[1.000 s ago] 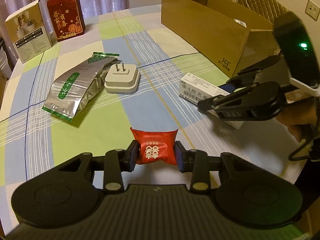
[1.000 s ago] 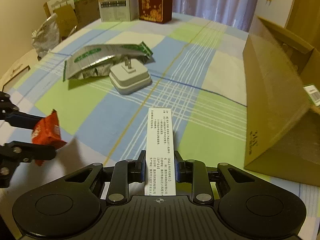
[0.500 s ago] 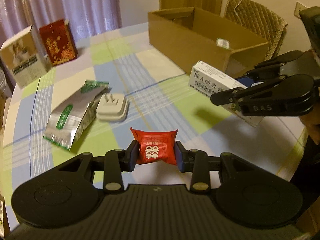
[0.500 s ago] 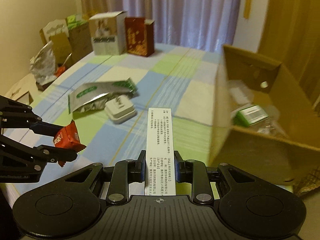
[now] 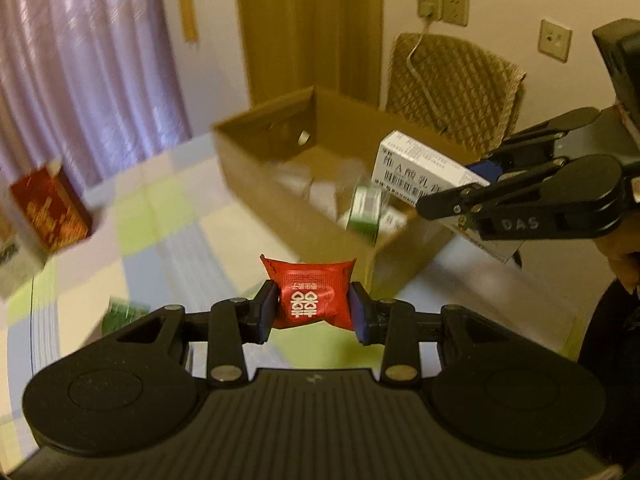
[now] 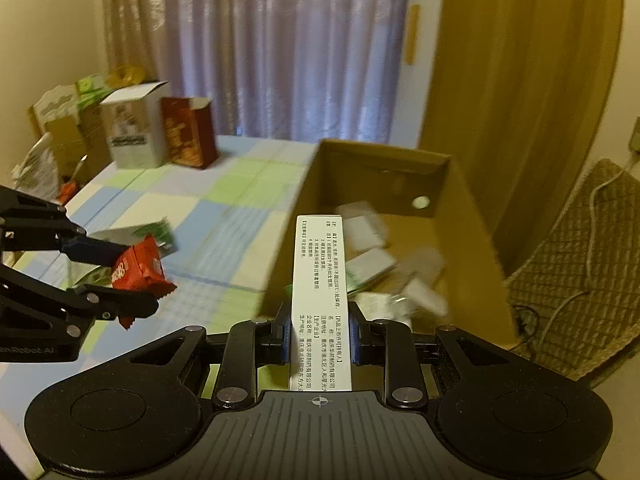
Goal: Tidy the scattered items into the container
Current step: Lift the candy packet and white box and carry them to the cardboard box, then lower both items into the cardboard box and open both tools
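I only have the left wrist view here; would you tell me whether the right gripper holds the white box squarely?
Observer: Yes. In the right wrist view, the right gripper pinches the white medicine box by its two long sides, near its rear end.
Operator: Thank you. Is my red packet above the carton?
Observer: No. The red packet in the left gripper hangs above the checked tablecloth, to the left of the cardboard box.
Operator: Is anything lying on the table?
Observer: A silver pouch with green print lies just behind the left gripper.
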